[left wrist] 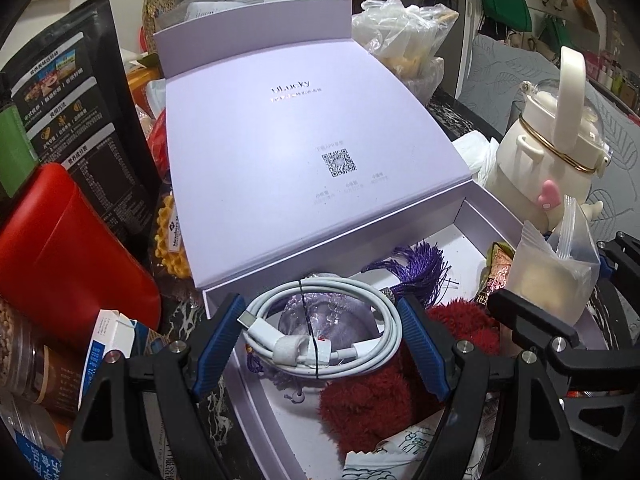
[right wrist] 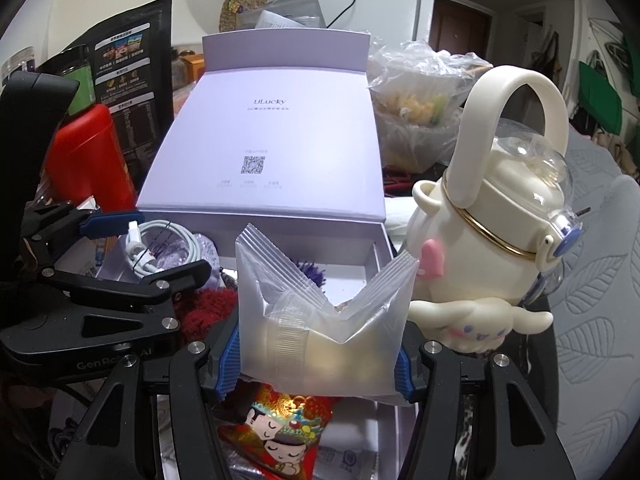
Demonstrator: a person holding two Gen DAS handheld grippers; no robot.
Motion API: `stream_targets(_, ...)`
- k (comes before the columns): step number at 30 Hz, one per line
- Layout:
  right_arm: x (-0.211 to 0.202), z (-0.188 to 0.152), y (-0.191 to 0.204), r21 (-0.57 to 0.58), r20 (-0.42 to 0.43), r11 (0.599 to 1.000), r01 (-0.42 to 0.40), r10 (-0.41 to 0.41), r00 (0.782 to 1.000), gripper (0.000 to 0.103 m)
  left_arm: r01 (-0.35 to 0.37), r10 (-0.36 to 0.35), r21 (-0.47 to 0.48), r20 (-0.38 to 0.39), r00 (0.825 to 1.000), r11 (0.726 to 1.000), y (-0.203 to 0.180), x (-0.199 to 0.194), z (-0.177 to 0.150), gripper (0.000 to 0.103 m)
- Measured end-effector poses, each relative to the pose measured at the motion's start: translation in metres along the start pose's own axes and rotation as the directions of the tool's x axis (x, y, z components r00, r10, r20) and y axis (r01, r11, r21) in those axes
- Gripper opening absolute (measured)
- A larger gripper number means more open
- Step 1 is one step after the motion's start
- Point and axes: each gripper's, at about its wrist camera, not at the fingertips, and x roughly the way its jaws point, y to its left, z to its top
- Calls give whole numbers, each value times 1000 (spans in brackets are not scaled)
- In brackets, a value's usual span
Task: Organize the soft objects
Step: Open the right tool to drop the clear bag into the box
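The left claw (left wrist: 320,336) has its blue-padded fingers (left wrist: 218,344) spread wide and pressed against either side of a coiled white cable (left wrist: 324,328), held above the open box. The right claw (right wrist: 316,356) sits just to its right, fingers clamped on both sides of a frosted plastic bag (right wrist: 324,320). Both point forward, side by side.
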Motion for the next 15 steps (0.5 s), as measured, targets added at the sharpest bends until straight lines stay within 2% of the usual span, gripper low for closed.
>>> stream_targets(4, -1, 1, 1, -6, 1, 1000, -2, 2, 1000, 61, -6, 6, 6, -26, 1000, 1000, -1, 4, 0, 79)
stream_targets(11, -6, 2, -1, 1, -6, 1000, -15, 15, 1000, 69, -20, 19, -16, -49, 999, 1000, 1, 6, -1, 79)
stream_targets(15, -16, 4, -4, 3, 20, 1000, 4, -4, 1000, 75, -13, 13, -27, -5, 1000, 1000, 5, -6, -2, 79)
